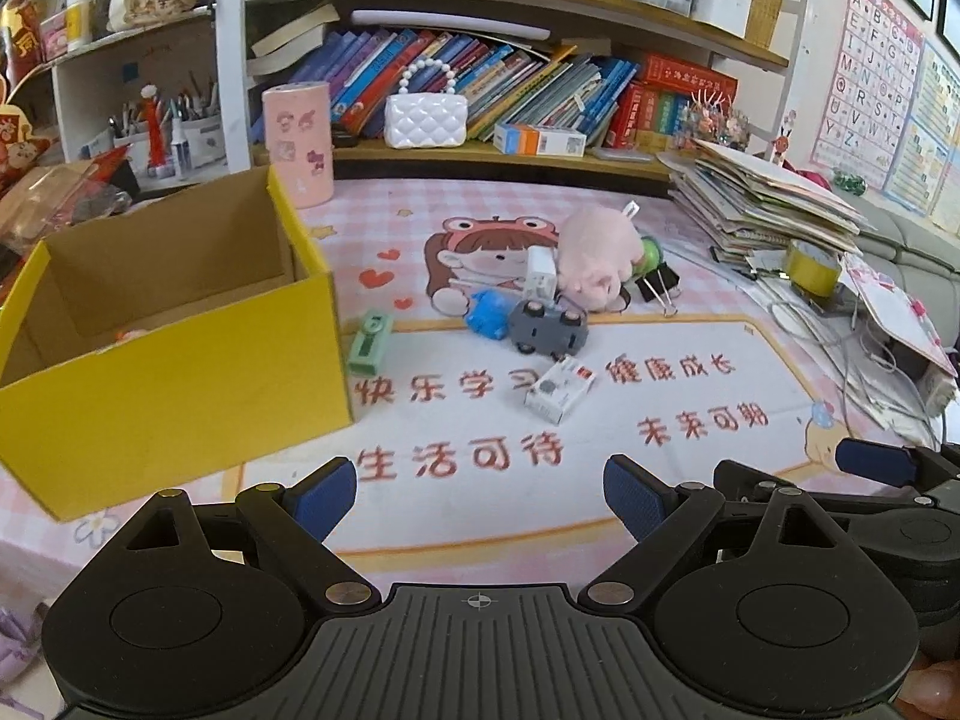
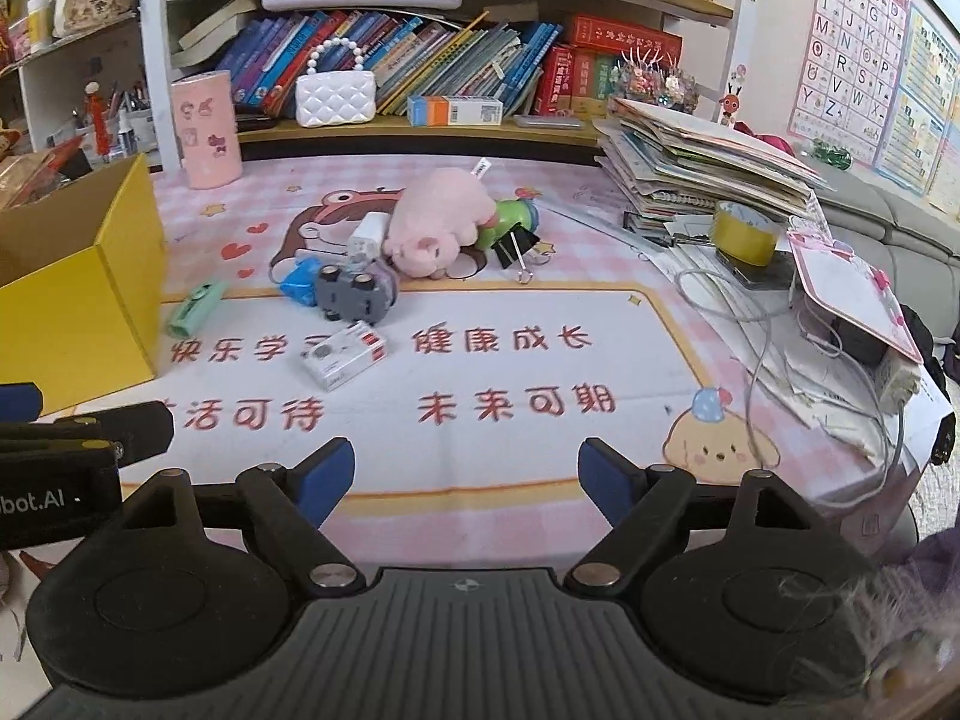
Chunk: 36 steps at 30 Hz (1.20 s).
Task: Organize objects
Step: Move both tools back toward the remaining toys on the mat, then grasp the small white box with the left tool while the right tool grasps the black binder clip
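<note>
The desk mat (image 2: 528,372) reads 快乐学习, 健康成长, 生活可待, 未来可期. The wall poster (image 2: 846,48) shows alphabet letters A to Z; the left gripper (image 2: 54,501) body reads "bot.AI"

black gripper (image 1: 480,501), blue-padded jaws

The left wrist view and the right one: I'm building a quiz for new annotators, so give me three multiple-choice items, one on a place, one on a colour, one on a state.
1. Where does the green stapler lie?
A. inside the box
B. on the mat beside the yellow box
C. on the shelf

2. What colour is the plush toy?
A. pink
B. blue
C. yellow

3. How do the left gripper and right gripper stand?
A. both shut on toys
B. one holds the car
C. both open and empty

Answers: 1 B, it rests on the mat by the box's corner; 2 A, its fur is pink; 3 C, the fingers are spread with only mat between them.
</note>
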### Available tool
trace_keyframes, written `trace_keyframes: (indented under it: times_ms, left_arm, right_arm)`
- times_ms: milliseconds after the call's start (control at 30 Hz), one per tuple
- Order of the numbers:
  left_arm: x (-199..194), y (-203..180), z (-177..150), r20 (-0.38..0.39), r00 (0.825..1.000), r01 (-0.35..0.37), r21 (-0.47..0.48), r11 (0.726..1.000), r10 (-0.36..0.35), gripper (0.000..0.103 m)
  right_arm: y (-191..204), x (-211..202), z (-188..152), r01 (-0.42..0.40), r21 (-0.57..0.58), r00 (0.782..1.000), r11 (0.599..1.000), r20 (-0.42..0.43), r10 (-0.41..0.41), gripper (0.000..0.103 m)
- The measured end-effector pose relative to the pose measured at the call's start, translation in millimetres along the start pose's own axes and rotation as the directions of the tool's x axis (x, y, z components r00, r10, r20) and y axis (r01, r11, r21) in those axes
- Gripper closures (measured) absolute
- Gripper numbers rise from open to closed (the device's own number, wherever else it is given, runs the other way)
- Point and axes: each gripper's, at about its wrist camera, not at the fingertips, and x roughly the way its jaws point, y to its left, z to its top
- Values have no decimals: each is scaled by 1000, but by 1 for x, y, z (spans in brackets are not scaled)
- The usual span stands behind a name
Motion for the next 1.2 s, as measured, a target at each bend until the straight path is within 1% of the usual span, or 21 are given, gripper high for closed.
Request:
trace_keyframes:
  times_ms: [267,467,533,567,633,700,800,933,1000,1200]
  left_arm:
    - [31,-18,17,-27,1000,-2,-26,1000,1,12]
    - [51,-33,27,-41,999,-10,-44,999,9,15]
    - [58,-38,29,-49,999,-19,-50,999,17,19]
    - [61,-39,30,-53,998,-24,-53,998,21,20]
    - [67,-42,32,-66,997,-40,-61,997,36,25]
    - [76,-46,33,-80,995,-59,-61,996,54,29]
    - [92,-53,37,-90,993,-86,-40,995,82,34]
    - [118,-62,43,-122,987,-114,-43,993,108,34]
    - [129,-67,45,-135,986,-110,-49,993,102,34]
    - [159,-76,46,-158,979,-130,-10,991,126,34]
  right_arm:
    - [-25,29,18,18,-9,1000,1000,-25,-18,20]
    - [-44,49,32,8,-12,1000,1000,-25,-8,25]
    - [-49,57,37,-5,-15,1000,1000,-26,5,27]
    - [-51,60,39,-13,-17,1000,1000,-25,13,31]
    - [-55,67,43,-32,-25,999,999,-25,31,33]
    - [-58,73,47,-49,-28,999,998,-26,48,34]
    - [-65,85,53,-70,-28,997,997,-30,69,35]
    - [-74,100,62,-84,-29,996,996,-31,83,35]
    - [-79,106,66,-92,-34,995,995,-36,91,35]
    - [-92,124,77,-101,-43,994,994,-40,99,35]
